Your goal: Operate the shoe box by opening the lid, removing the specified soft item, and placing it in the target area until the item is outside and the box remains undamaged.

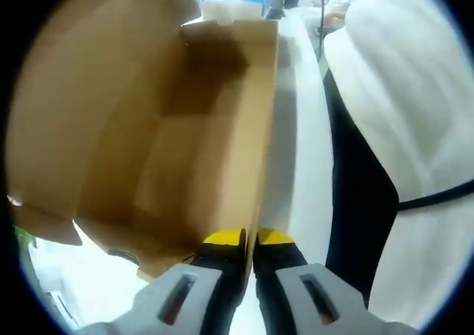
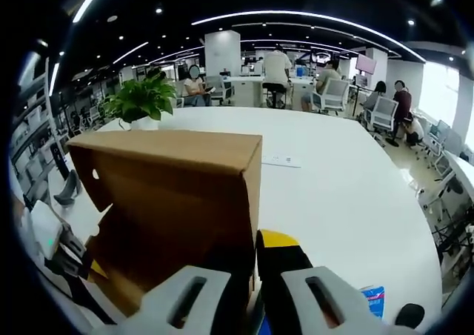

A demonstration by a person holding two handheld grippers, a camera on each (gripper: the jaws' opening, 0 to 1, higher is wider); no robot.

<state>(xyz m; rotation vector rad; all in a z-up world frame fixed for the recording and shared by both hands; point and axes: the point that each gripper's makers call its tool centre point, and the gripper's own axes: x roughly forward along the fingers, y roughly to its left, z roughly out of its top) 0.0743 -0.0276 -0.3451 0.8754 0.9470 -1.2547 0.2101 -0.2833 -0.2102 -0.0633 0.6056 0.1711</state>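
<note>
Left gripper view, open shoe box (image 1: pixel 170 127), interior seemingly empty, jaws pinching its wall

The shoe box (image 2: pixel 178 201) is plain matt brown cardboard, smooth inside (image 1: pixel 170 142). The worktop (image 2: pixel 341 194) is smooth, white, faintly glossy. At three o'clock, white cloth (image 1: pixel 400 90).

White table (image 2: pixel 348 194) bears shoe box (image 2: pixel 170 201), plant (image 2: pixel 141 101), perhaps paper (image 2: pixel 281 161).

grey gripper (image 1: pixel 249 240), yellow-tipped black jaws, person's white top (image 1: pixel 407 105)
</note>
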